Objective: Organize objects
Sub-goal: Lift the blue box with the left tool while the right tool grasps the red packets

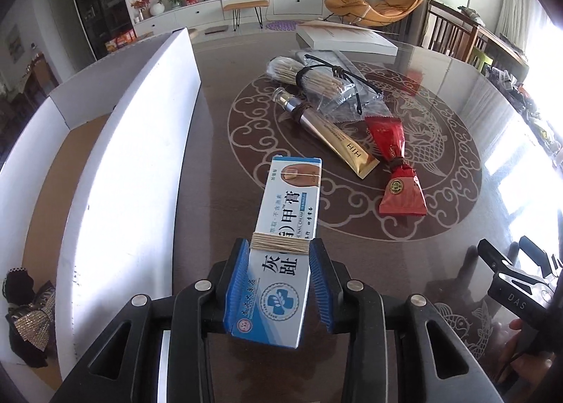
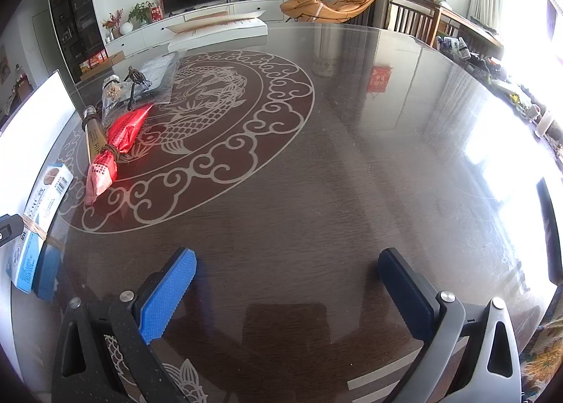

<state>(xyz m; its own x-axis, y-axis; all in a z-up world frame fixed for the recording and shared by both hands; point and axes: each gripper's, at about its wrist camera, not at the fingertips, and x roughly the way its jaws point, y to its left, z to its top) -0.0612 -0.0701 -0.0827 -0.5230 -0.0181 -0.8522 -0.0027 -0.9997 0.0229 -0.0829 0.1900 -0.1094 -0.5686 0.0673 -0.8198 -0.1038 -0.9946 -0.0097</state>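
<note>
Left gripper (image 1: 279, 269) clamps a nail cream box (image 1: 281, 237); right gripper (image 2: 281, 283) spread wide, holding nothing.

The box hangs above the table (image 2: 352, 174) beside a white carton (image 1: 105, 157); farther off lie a gold tube (image 1: 337, 137), red packet (image 1: 397, 171) and bagged sticks (image 1: 316, 81).

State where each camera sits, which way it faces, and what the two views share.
Left wrist: on the left gripper, looking forward over the table toward the TV; its fingers clamp the blue-white cream box, white carton alongside.
Right wrist: on the right gripper, facing the same way; fingers apart, empty.
Shared: the box, red packet, gold tube.
</note>
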